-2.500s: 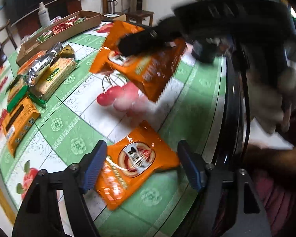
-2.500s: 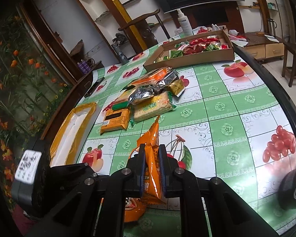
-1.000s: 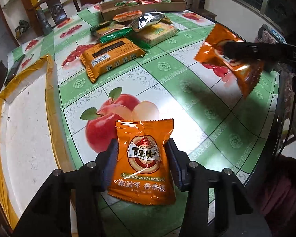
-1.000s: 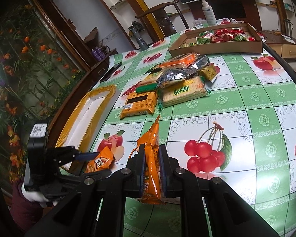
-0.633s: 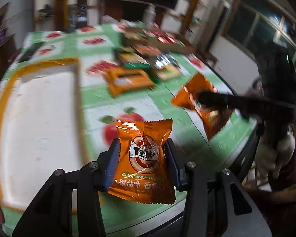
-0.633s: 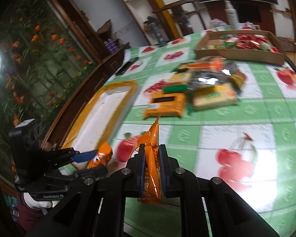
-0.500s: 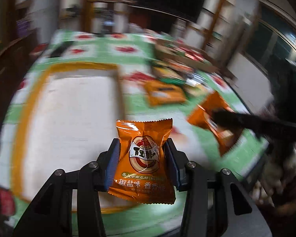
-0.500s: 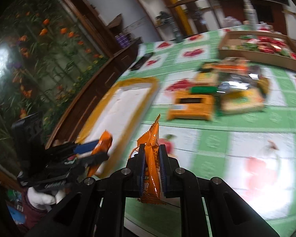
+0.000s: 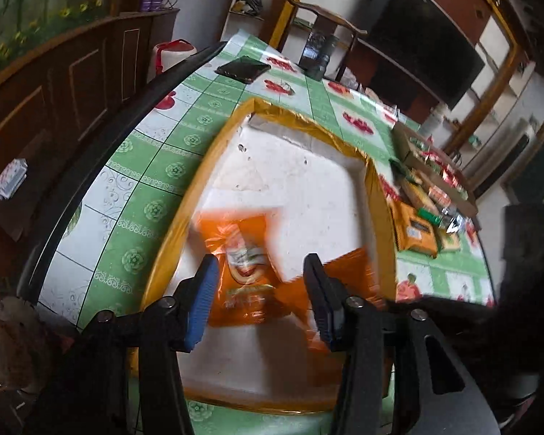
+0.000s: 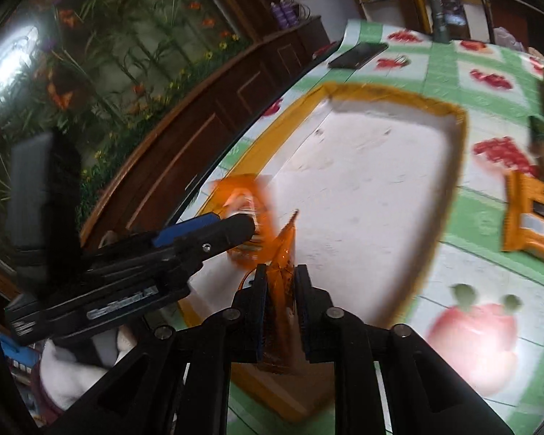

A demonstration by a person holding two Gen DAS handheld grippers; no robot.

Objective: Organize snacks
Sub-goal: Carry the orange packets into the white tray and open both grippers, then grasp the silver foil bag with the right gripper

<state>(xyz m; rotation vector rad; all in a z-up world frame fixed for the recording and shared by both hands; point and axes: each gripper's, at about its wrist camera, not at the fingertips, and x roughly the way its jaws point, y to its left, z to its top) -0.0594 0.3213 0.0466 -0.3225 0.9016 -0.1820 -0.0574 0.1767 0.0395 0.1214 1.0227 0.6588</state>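
Two orange packets are over the near end of the big white tray (image 9: 308, 181) with the gold rim, which lies along the left edge of the green fruit-print table (image 9: 156, 166). The left gripper (image 9: 261, 293) has just been opening; its blue pads stand clear of the sides of the first packet (image 9: 243, 264), which lies blurred just beyond them near the tray's near-left corner, long axis pointing away up the tray. The right gripper (image 10: 280, 311) is pinched tight on the second packet (image 10: 283, 253), held on edge just to the right, over the same near end. To my eye both hands are placed for letting go. The printing on the packets is too smeared to read.
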